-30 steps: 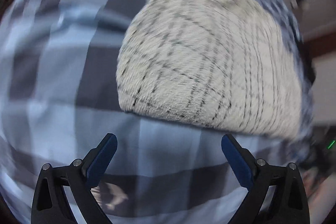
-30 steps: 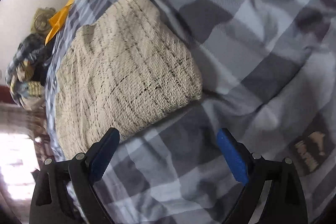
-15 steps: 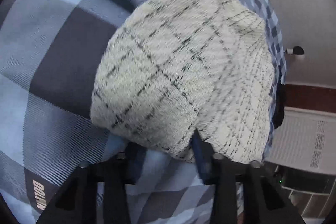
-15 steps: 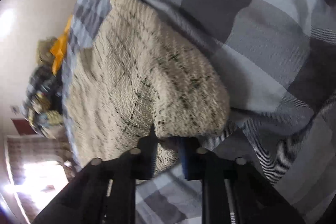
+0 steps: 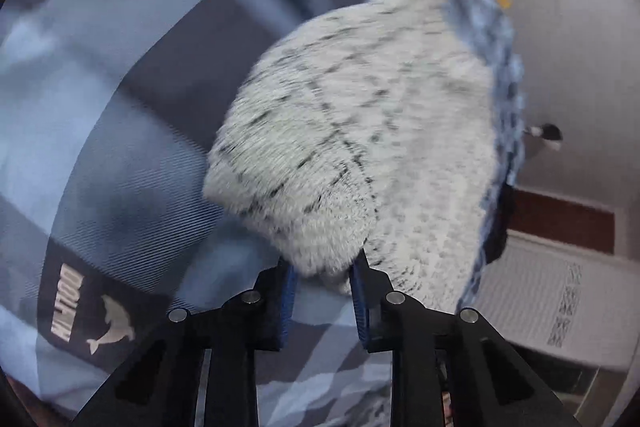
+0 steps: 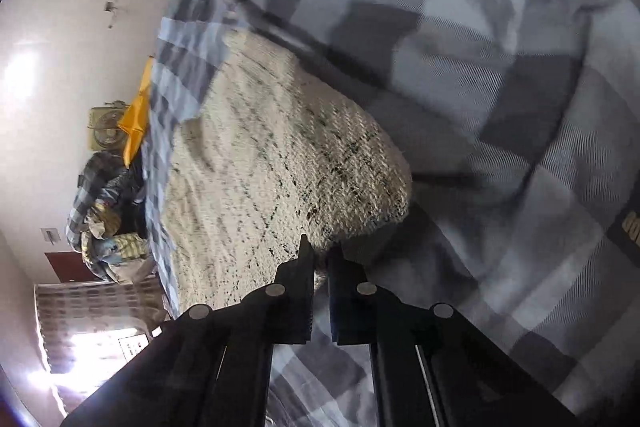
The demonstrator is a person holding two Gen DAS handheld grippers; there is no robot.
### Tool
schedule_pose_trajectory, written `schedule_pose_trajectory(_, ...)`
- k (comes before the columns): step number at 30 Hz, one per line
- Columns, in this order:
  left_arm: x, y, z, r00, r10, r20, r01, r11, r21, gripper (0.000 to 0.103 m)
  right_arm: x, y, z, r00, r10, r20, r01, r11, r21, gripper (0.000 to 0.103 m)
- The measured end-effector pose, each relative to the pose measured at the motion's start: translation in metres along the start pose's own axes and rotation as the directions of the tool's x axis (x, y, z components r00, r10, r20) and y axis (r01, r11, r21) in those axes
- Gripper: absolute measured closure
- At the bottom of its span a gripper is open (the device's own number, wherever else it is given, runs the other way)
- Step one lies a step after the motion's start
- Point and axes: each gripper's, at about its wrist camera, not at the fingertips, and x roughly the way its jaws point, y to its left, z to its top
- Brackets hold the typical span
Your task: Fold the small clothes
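A cream knitted garment with thin dark check lines [image 5: 360,131] lies folded on a blue-grey checked bedsheet [image 5: 120,107]. My left gripper [image 5: 323,277] is shut on the garment's near corner, which bunches between the blue pads. In the right wrist view the same garment [image 6: 272,171] shows, and my right gripper [image 6: 321,259] is shut on its other near corner. Both held corners are raised off the sheet. The picture is blurred by motion.
The checked sheet [image 6: 500,67] covers the bed all around. A sewn label with a dolphin [image 5: 92,311] sits at the near left. An orange cloth [image 6: 138,115] and a pile of clothes [image 6: 108,211] lie at the far bed edge by a white wall.
Both grippers moved in from open and closed on the garment's near corners. Since half a second ago they have lifted the near edge and the views have tilted.
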Motion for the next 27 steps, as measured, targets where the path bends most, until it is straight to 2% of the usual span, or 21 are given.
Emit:
schedule_pose_trajectory(1, 0.000, 0.002, 0.001, 0.999, 0.046, 0.003, -0.046, 0.999, -0.011, 0.078, 0.005, -0.003, 0.001, 1.000, -0.010, -0.010, 0.010, 1.000, 0.024, 0.100)
schedule_pose_trajectory(2, -0.004, 0.001, 0.000, 0.995, 0.095, 0.016, -0.095, 0.995, 0.007, 0.067, 0.007, -0.012, 0.001, 1.000, -0.024, -0.018, 0.025, 0.998, 0.062, 0.099)
schedule_pose_trajectory(3, -0.010, -0.004, -0.001, 0.984, 0.172, 0.048, -0.174, 0.984, 0.042, 0.053, 0.006, -0.014, 0.002, 0.999, -0.044, -0.021, 0.045, 0.997, 0.069, 0.099)
schedule_pose_trajectory(4, -0.020, -0.013, -0.004, 0.957, 0.268, 0.113, -0.278, 0.957, 0.083, 0.044, -0.002, -0.018, 0.002, 0.995, -0.096, -0.013, 0.097, 0.993, 0.071, 0.095)
schedule_pose_trajectory(5, -0.029, -0.020, -0.007, 0.932, 0.317, 0.174, -0.339, 0.934, 0.115, 0.026, -0.014, -0.019, 0.002, 0.984, -0.179, 0.026, 0.176, 0.981, 0.075, 0.093)
schedule_pose_trajectory(6, -0.036, -0.029, -0.010, 0.910, 0.342, 0.234, -0.380, 0.914, 0.143, 0.017, -0.029, -0.018, 0.003, 0.973, -0.218, 0.077, 0.212, 0.974, 0.075, 0.092)
schedule_pose_trajectory(7, -0.043, -0.040, -0.013, 0.889, 0.359, 0.283, -0.416, 0.892, 0.176, 0.016, -0.038, -0.016, 0.004, 0.973, -0.205, 0.103, 0.200, 0.978, 0.058, 0.085)
schedule_pose_trajectory(8, -0.047, -0.046, -0.016, 0.873, 0.374, 0.313, -0.447, 0.870, 0.206, 0.014, -0.044, -0.012, 0.003, 0.978, -0.181, 0.107, 0.179, 0.984, 0.028, 0.061)
schedule_pose_trajectory(10, -0.054, -0.057, -0.023, 0.830, 0.415, 0.373, -0.524, 0.809, 0.266, 0.007, -0.050, -0.003, -0.003, 0.983, -0.145, 0.112, 0.149, 0.988, -0.027, 0.028)
schedule_pose_trajectory(12, -0.058, -0.062, -0.031, 0.792, 0.442, 0.422, -0.582, 0.755, 0.302, 0.004, -0.055, 0.008, -0.016, 0.986, -0.114, 0.122, 0.126, 0.987, -0.099, 0.027)
schedule_pose_trajectory(13, -0.060, -0.062, -0.038, 0.784, 0.443, 0.434, -0.595, 0.734, 0.327, 0.004, -0.054, 0.014, -0.022, 0.986, -0.120, 0.116, 0.136, 0.981, -0.138, 0.027)
schedule_pose_trajectory(14, -0.056, -0.065, -0.040, 0.790, 0.438, 0.430, -0.592, 0.728, 0.346, 0.004, -0.053, 0.020, -0.029, 0.987, -0.121, 0.105, 0.138, 0.974, -0.181, 0.027)
schedule_pose_trajectory(15, -0.058, -0.063, -0.043, 0.803, 0.428, 0.415, -0.578, 0.729, 0.367, 0.004, -0.052, 0.022, -0.034, 0.991, -0.106, 0.087, 0.122, 0.971, -0.206, 0.026)
schedule_pose_trajectory(17, -0.053, -0.063, -0.041, 0.833, 0.404, 0.379, -0.539, 0.747, 0.390, 0.004, -0.042, 0.019, -0.037, 0.998, -0.057, 0.017, 0.059, 0.979, -0.194, 0.026)
schedule_pose_trajectory(18, -0.053, -0.064, -0.044, 0.837, 0.397, 0.377, -0.532, 0.750, 0.392, 0.004, -0.035, 0.019, -0.035, 0.999, -0.033, -0.011, 0.031, 0.985, -0.172, 0.026)
schedule_pose_trajectory(20, -0.043, -0.070, -0.042, 0.829, 0.404, 0.386, -0.544, 0.741, 0.393, 0.004, -0.024, 0.016, -0.029, 0.999, -0.042, -0.016, 0.040, 0.990, -0.135, 0.027)
schedule_pose_trajectory(22, -0.036, -0.075, -0.044, 0.822, 0.415, 0.391, -0.558, 0.724, 0.404, 0.004, -0.019, 0.010, -0.019, 0.993, -0.115, 0.016, 0.116, 0.985, -0.125, 0.027)
schedule_pose_trajectory(23, -0.032, -0.078, -0.043, 0.823, 0.415, 0.387, -0.557, 0.722, 0.411, 0.004, -0.015, 0.008, -0.014, 0.992, -0.127, 0.008, 0.127, 0.986, -0.109, 0.027)
schedule_pose_trajectory(24, -0.029, -0.081, -0.042, 0.829, 0.411, 0.378, -0.549, 0.724, 0.418, 0.004, -0.009, 0.003, -0.009, 0.994, -0.106, -0.011, 0.105, 0.991, -0.080, 0.027)
schedule_pose_trajectory(27, -0.025, -0.083, -0.043, 0.849, 0.394, 0.351, -0.520, 0.739, 0.428, 0.004, 0.009, -0.021, 0.005, 0.992, 0.085, -0.092, -0.077, 0.993, 0.087, 0.027)
